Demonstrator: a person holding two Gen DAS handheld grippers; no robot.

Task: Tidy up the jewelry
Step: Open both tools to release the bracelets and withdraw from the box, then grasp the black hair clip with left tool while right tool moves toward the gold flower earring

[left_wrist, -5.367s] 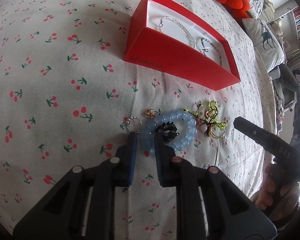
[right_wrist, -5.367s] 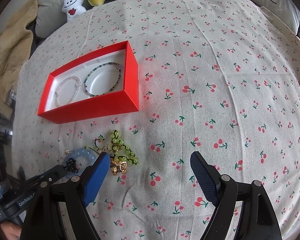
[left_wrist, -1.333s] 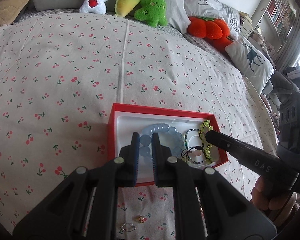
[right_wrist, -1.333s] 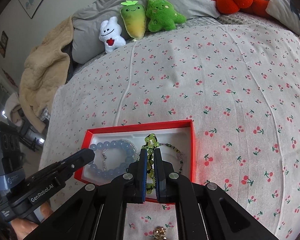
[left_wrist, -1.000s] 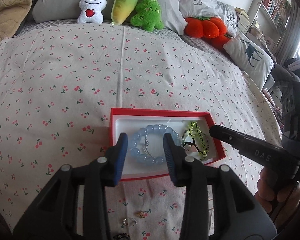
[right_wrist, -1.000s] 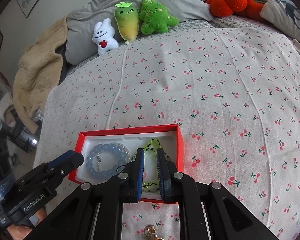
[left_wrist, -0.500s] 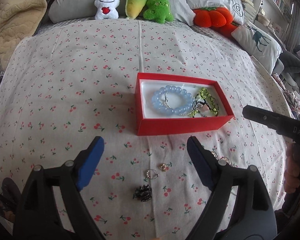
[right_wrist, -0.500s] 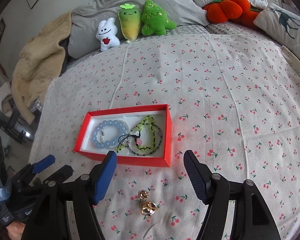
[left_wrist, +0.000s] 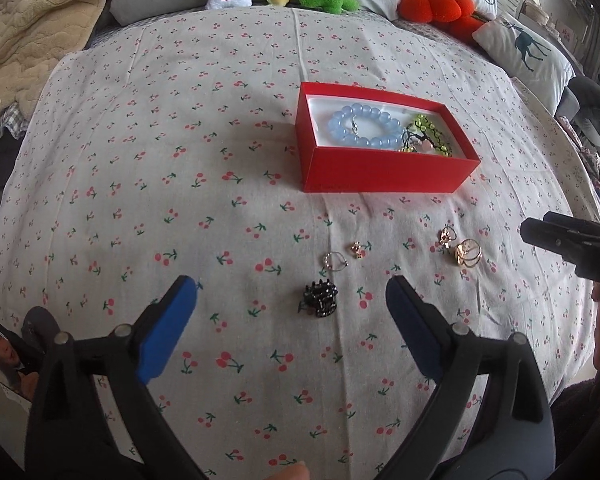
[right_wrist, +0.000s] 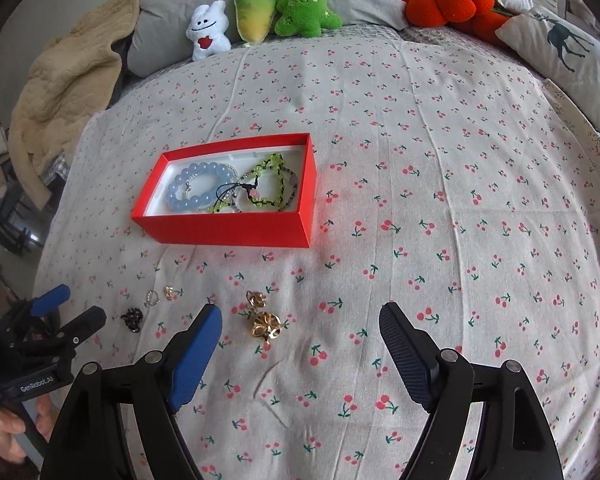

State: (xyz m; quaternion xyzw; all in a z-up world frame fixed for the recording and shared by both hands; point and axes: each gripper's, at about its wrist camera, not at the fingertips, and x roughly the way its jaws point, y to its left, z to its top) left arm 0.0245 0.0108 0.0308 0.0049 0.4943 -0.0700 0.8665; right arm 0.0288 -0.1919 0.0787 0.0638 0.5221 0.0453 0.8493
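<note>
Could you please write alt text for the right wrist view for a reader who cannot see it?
A red rectangular box on a cherry-print bedspread holds a pale blue bead bracelet and a green beaded bracelet. Gold earrings and a small black hair claw lie before it, near the empty, open right gripper.

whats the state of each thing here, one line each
red box: open, no lid on it, holds bracelets
blue bead bracelet: lying in the box
green bead bracelet: in the box, tangled with thin dark ones
black hair clip: loose on the bedspread
silver ring: loose on the bedspread
gold pieces: loose on the bedspread
left gripper: open, just been opening, empty
right gripper: open, just been opening, empty
</note>
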